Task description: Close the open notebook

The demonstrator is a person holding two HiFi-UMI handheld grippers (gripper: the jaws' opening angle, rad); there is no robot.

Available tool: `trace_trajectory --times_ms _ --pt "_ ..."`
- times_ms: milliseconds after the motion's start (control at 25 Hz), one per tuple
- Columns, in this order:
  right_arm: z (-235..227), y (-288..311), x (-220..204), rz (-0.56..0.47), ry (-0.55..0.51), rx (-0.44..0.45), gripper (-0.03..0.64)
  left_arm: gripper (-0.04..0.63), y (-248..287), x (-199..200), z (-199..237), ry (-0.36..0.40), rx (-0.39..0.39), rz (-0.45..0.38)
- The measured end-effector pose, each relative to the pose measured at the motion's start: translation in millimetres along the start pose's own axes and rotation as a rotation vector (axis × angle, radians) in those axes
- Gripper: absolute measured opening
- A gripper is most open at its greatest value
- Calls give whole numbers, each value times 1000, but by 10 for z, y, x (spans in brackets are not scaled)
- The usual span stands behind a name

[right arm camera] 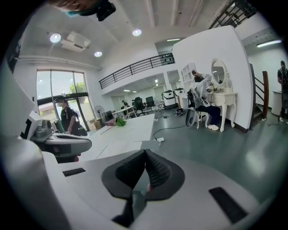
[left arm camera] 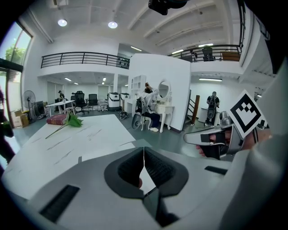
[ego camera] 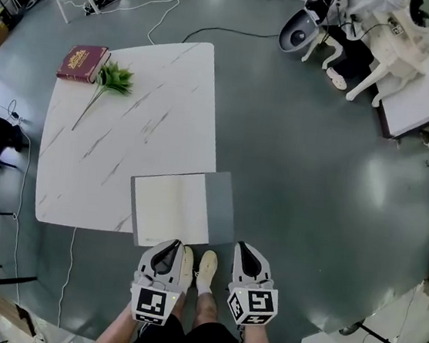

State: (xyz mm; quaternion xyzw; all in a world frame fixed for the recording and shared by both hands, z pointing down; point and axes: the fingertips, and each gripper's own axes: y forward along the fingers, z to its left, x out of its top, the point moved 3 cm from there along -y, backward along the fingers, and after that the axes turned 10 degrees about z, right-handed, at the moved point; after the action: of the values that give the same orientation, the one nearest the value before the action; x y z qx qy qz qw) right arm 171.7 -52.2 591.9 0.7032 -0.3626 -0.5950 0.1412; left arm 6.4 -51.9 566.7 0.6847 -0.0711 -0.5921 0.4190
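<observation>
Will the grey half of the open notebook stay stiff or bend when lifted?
The grey half juts past the table edge without sagging, so it is probably stiff. The notebook looks thin, so it is likely light and may slide on the smooth top.

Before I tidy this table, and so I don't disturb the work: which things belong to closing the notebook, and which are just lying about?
Belongs to the job:
- open notebook, at the table's near edge
- left gripper and right gripper, jaws shut, holding nothing

Just lying about:
- red book, far corner
- green sprig beside it
- cables on the floor
</observation>
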Motion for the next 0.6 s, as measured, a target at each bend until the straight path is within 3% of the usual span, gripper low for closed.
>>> trace_trajectory --times_ms 160,200,240,600 --pt "-43 143 -150 45 42 48 30 25 80 -96 -5 -14 7 18" --pt "-42 179 -179 57 47 66 100 25 98 -109 -6 -16 8 22" --pt "-42 217 -207 70 51 81 127 26 117 -123 -7 -18 10 26" --pt "-116 611 -476 173 106 180 301 26 323 -283 27 -53 31 72"
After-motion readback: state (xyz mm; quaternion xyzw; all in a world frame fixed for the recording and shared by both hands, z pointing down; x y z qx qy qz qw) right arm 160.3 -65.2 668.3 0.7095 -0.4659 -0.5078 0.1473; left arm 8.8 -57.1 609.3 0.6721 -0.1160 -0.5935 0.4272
